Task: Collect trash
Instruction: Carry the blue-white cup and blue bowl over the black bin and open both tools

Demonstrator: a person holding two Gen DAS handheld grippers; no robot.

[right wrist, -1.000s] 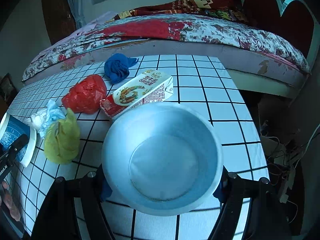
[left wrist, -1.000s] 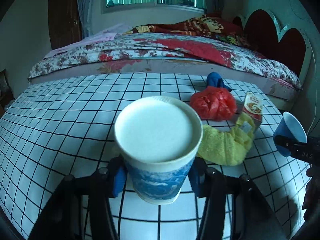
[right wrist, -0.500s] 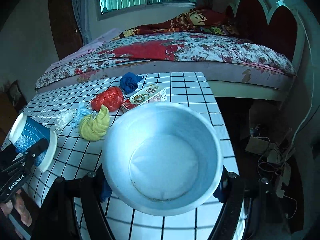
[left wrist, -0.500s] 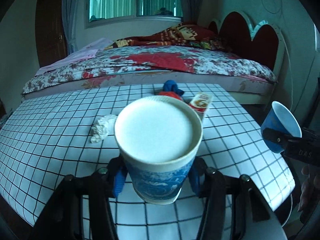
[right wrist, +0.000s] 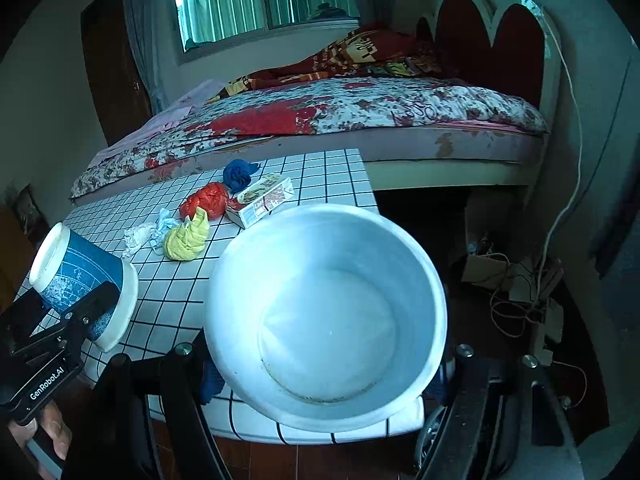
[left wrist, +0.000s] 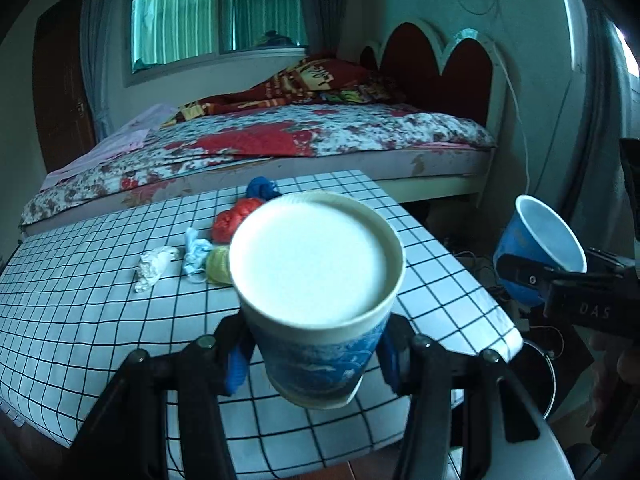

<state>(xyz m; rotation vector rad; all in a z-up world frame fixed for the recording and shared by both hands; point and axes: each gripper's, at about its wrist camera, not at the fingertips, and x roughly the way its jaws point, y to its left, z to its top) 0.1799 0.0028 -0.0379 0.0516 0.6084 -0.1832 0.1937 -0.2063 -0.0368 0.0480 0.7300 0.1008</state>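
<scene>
My left gripper [left wrist: 316, 364] is shut on a blue-patterned paper cup [left wrist: 320, 340], held bottom-forward above the checked table [left wrist: 80, 320]. My right gripper [right wrist: 324, 364] is shut on a second paper cup [right wrist: 324, 312], its open mouth facing the camera, past the table's right edge. On the table lie a white tissue [right wrist: 136, 238], a pale blue wad [right wrist: 166, 220], a yellow wad [right wrist: 188, 236], a red bag [right wrist: 204, 200], a blue wad [right wrist: 238, 174] and a carton [right wrist: 264, 200]. Each gripper shows in the other's view: the left [right wrist: 76, 316], the right [left wrist: 532, 276].
A bed [right wrist: 320, 120] with a floral cover stands behind the table, with a red headboard [right wrist: 492, 36]. Boxes and cables [right wrist: 516, 288] lie on the floor at the right. A round dark rim [left wrist: 548, 376] shows below the table's right edge.
Both grippers have pulled back and up from the table with their cups; the trash pile now looks farther away and the floor to the right shows.
</scene>
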